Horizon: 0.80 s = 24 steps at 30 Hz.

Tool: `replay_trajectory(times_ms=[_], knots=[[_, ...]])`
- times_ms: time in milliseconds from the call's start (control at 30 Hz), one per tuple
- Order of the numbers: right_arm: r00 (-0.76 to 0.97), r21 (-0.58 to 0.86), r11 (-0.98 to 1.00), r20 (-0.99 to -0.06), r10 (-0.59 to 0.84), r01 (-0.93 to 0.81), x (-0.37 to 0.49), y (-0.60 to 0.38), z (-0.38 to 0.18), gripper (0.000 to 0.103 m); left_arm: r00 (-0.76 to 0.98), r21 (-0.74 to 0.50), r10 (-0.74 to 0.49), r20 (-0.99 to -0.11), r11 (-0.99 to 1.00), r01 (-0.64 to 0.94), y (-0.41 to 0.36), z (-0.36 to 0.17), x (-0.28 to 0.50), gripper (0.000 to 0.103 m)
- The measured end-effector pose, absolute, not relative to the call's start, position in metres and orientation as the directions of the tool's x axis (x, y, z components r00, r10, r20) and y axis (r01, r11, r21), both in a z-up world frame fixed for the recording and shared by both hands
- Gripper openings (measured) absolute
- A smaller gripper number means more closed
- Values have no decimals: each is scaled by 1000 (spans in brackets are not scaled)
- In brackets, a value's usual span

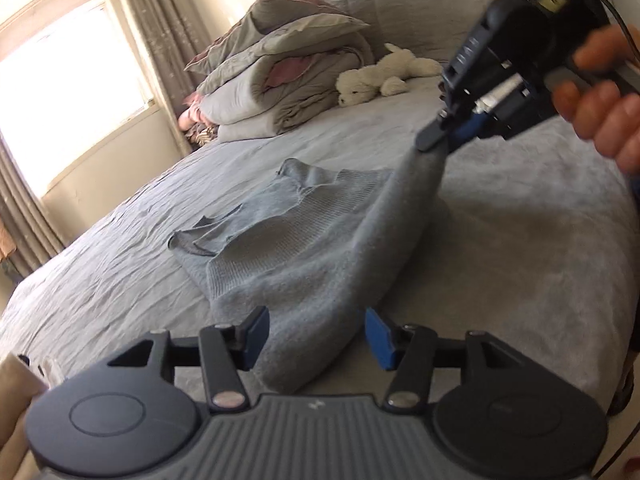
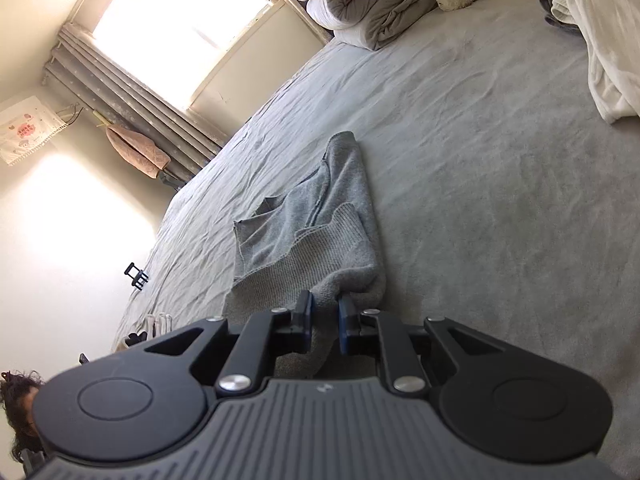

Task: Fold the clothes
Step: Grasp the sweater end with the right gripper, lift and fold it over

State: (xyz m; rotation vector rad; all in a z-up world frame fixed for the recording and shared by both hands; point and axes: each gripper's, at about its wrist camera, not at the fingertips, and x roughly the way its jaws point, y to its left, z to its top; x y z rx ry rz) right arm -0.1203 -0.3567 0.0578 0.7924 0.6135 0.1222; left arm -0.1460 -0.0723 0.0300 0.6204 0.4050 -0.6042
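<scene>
A grey knit sweater [image 1: 304, 232] lies partly folded on the grey bed [image 1: 120, 260]. My left gripper [image 1: 318, 338] is open, its blue pads standing on either side of the sweater's near edge without pressing it. My right gripper [image 1: 430, 144], held by a hand [image 1: 600, 92], is shut on a far corner of the sweater and lifts it into a peak off the bed. In the right wrist view that gripper [image 2: 324, 312] pinches a fold of the sweater [image 2: 320, 240] between its blue pads, and the rest of the garment trails away across the bed [image 2: 480, 160].
A pile of folded bedding and pillows [image 1: 280, 76] and a white plush toy [image 1: 384, 76] sit at the bed's far end by the window [image 1: 60, 92]. A white garment [image 2: 600, 40] lies crumpled on the bed to the right. Curtains line the wall.
</scene>
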Motion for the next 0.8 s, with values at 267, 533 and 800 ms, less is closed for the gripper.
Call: replay_trajectory(times_ms=[267, 533, 800], knots=[[831, 762, 636, -430, 353, 124, -109, -371, 65, 15, 758, 505, -364, -541, 580, 639, -80, 14, -119, 60], [822, 771, 623, -436, 367, 130, -113, -373, 65, 15, 772, 537, -305, -558, 577, 616, -75, 19, -108, 17], [857, 753, 651, -394, 332, 94, -103, -374, 95, 15, 751, 444, -350, -559, 639, 629, -69, 81, -80, 13]])
